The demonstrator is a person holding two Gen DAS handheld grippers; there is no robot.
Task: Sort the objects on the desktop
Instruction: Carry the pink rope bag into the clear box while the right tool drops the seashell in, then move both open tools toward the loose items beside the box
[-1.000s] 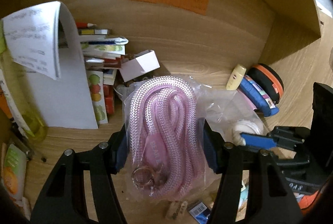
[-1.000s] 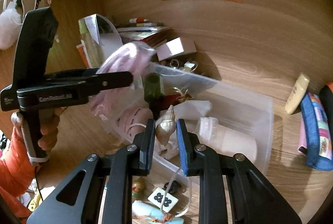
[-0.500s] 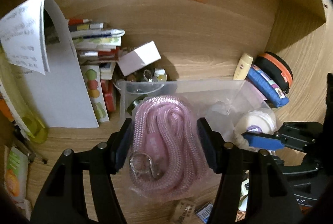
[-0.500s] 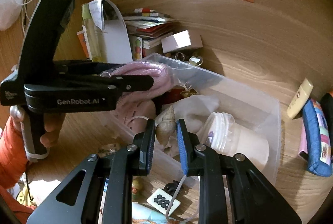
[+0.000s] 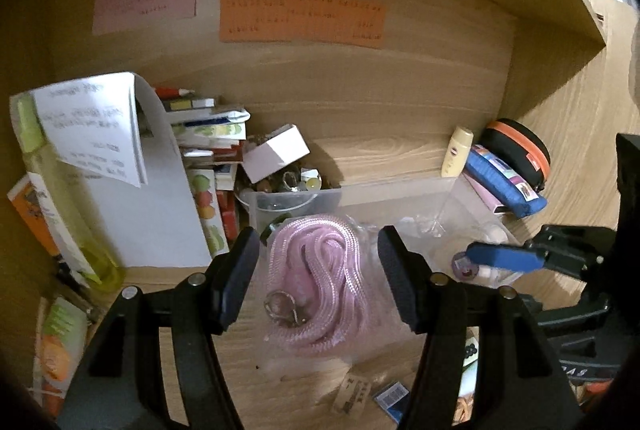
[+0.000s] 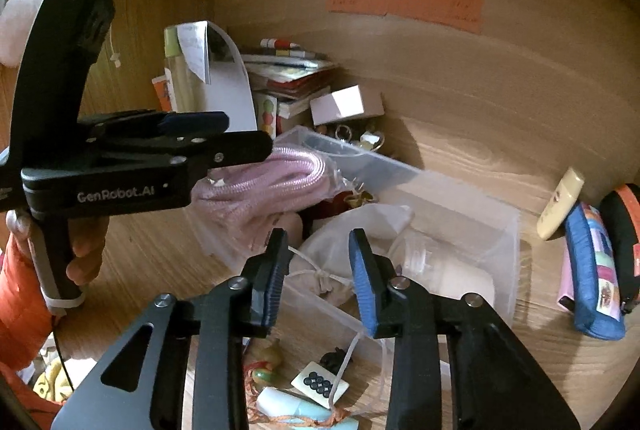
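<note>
A pink braided rope in a clear plastic bag lies over the near-left edge of a clear plastic bin; it also shows in the right wrist view. My left gripper is open, its jaws wide on either side of the bag without touching it. My right gripper is open and empty above the bin, over a white drawstring pouch. The seashell is not visible. The left gripper appears in the right wrist view too.
A stack of books and a curled white paper stand at the back left with a small white box. A cream tube, blue pouch and black-orange case lie right. Small trinkets lie in front.
My left gripper opened and let go of the bagged pink rope, which now rests at the bin's edge. My right gripper opened and the seashell it held is gone from its jaws.
</note>
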